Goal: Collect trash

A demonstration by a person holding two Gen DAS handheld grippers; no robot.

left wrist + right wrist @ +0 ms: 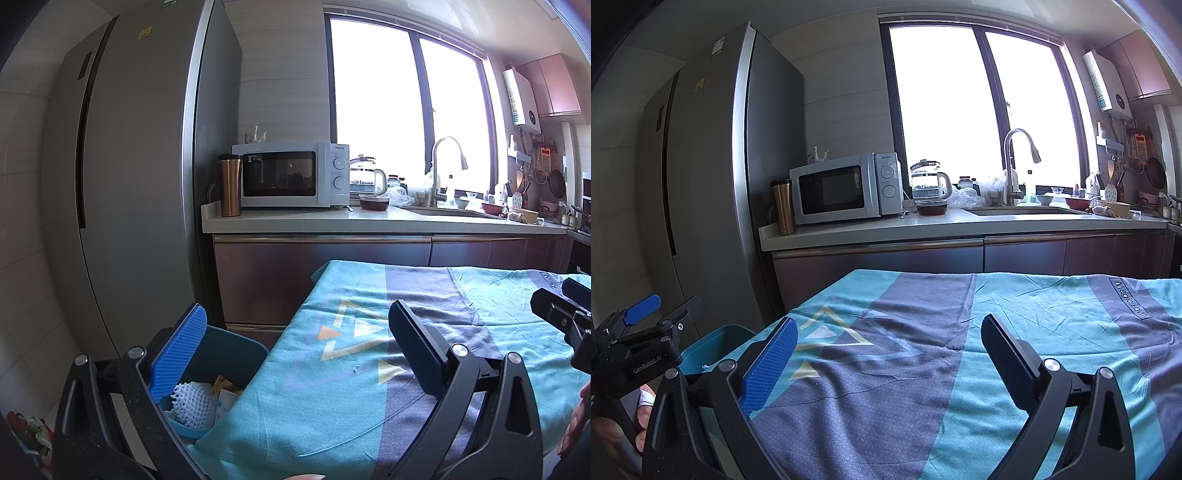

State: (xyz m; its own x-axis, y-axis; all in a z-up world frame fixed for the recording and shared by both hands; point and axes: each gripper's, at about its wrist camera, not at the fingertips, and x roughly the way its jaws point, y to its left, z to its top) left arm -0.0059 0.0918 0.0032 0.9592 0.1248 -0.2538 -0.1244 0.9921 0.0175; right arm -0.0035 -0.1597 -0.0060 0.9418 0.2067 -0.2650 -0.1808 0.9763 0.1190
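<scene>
Hovering over tablecloth (pixel 923 369), right tool (pixel 886 365) agape; left tool (pixel 295 354) agape at table edge above bin (pixel 236 354).

I'm looking along my left gripper (pixel 295 354), a matte black frame with round silver screws, one bright blue ribbed pad and one black pad. My right gripper (pixel 890 354) is showing the same build, and white "GenRobot.AI" lettering is showing on the left one's body.

Our left gripper (pixel 295 347) hangs wide apart and empty over the teal tablecloth's (pixel 314 406) edge, beside the blue bin (pixel 236 354) holding a white foam fruit net (pixel 194 404) and paper scraps.
</scene>
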